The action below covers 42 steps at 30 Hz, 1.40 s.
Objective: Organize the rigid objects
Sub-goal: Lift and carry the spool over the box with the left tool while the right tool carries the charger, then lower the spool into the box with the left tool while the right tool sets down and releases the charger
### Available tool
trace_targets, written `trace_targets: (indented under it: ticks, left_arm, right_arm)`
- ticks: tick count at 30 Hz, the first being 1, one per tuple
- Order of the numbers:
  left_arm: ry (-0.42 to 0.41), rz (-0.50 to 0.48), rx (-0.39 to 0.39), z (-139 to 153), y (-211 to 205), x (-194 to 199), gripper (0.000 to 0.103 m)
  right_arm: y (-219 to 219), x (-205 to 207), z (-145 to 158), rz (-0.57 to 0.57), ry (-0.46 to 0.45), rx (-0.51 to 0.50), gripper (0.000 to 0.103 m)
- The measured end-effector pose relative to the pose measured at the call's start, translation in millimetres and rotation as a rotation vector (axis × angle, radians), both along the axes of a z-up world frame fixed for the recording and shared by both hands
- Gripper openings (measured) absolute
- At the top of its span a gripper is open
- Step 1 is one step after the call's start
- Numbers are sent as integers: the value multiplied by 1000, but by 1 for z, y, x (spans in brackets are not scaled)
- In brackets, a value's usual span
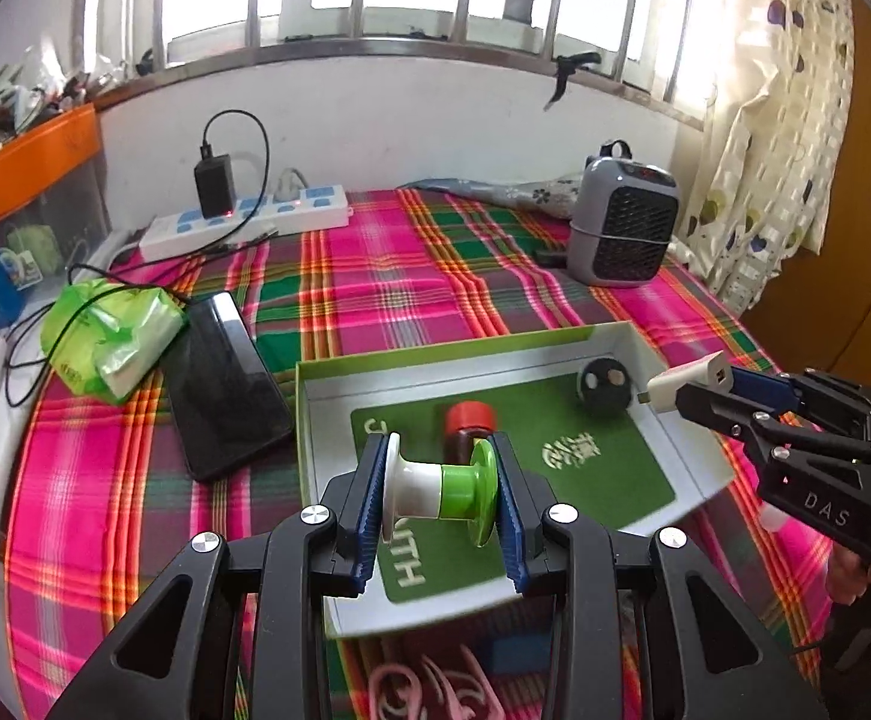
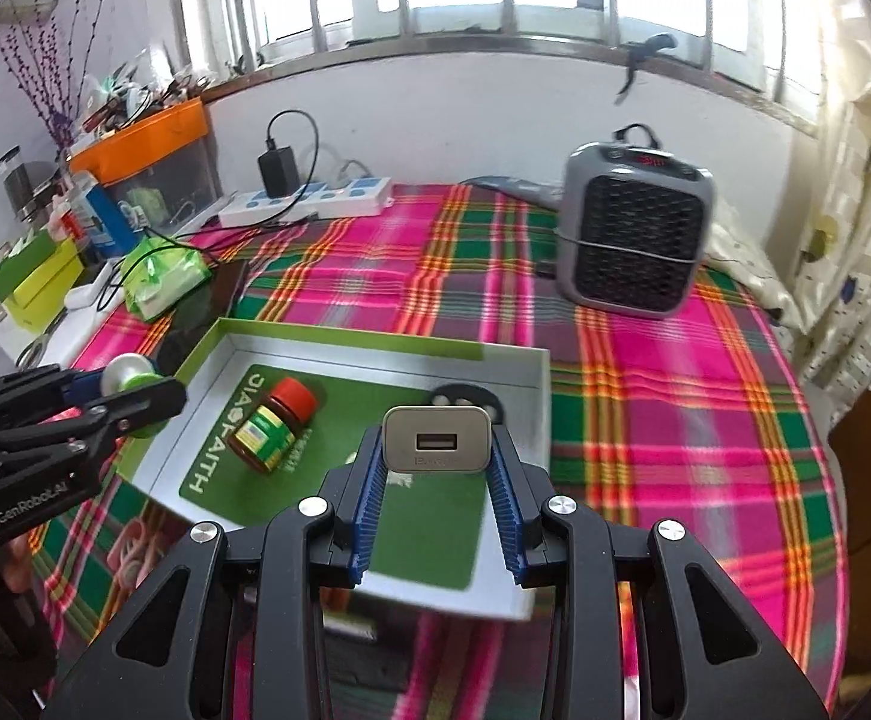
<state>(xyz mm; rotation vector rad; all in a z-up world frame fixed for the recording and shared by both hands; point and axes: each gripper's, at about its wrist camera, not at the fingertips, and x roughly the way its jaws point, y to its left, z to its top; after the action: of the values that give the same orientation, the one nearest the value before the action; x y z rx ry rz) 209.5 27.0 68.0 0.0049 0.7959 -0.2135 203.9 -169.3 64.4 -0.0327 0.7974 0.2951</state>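
My left gripper (image 1: 441, 489) is shut on a white and green spool-shaped piece (image 1: 442, 487), held over the near part of a shallow box lid (image 1: 309, 414) with a green card inside. My right gripper (image 2: 438, 447) is shut on a grey USB charger (image 2: 437, 441) above the lid's (image 2: 375, 351) right half; in the left wrist view that charger (image 1: 684, 384) hangs over the lid's right rim. Inside the lid lie a brown bottle with a red cap (image 2: 273, 426) on its side and a black round object (image 1: 604, 387) in the far right corner. The left gripper (image 2: 129, 390) shows at the lid's left edge.
A grey fan heater (image 2: 633, 234) stands at the back right of the plaid cloth. A black phone (image 1: 225, 384) and a green tissue pack (image 1: 108, 336) lie left of the lid. A power strip (image 1: 243, 222) with a plugged adapter sits by the wall. Cluttered bins stand at far left.
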Motion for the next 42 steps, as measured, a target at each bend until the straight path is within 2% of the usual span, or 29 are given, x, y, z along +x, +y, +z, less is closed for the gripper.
trace_targets:
  ticks: [9, 18, 26, 38, 42]
  left_arm:
    - [54, 8, 24, -20, -2, 35, 32]
    - [87, 31, 28, -35, 3, 50, 32]
    - [102, 26, 22, -41, 2, 56, 32]
    - [98, 39, 91, -48, -4, 59, 32]
    - [109, 36, 80, -49, -3, 60, 32]
  right_arm:
    - [23, 28, -15, 73, 42, -5, 35]
    - [38, 48, -31, 115, 85, -23, 35]
    - [47, 55, -32, 122, 68, -43, 35]
    - [60, 60, -34, 162, 49, -79, 35]
    - [64, 59, -34, 172, 49, -80, 35]
